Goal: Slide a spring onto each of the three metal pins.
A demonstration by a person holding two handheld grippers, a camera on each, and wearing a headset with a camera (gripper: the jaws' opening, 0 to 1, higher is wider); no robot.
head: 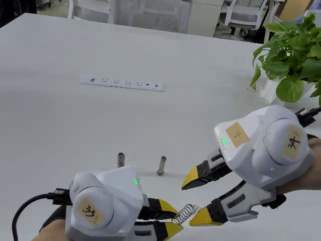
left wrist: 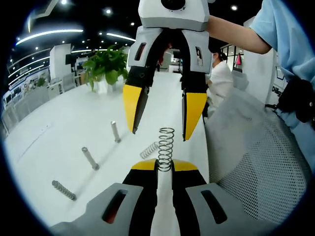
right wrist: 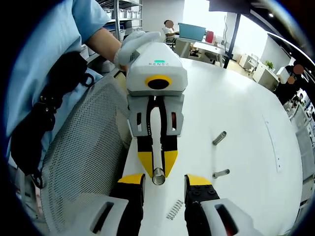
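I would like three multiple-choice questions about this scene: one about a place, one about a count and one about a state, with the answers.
1. Where is the lifted spring?
A. on a pin
B. between the tips of the left hand-held gripper
C. inside the right hand-held gripper

2. How many pins already carry a spring?
A. none
B. one
C. three

3. How is the right hand-held gripper?
A. open
B. shut on a spring
C. shut on a pin

Answers:
1 B: the lifted spring stands clamped in the left hand-held gripper.
2 B: the nearest pin is wrapped in coils; the middle pin and the far pin are bare.
3 A: the right hand-held gripper has its jaws wide apart.
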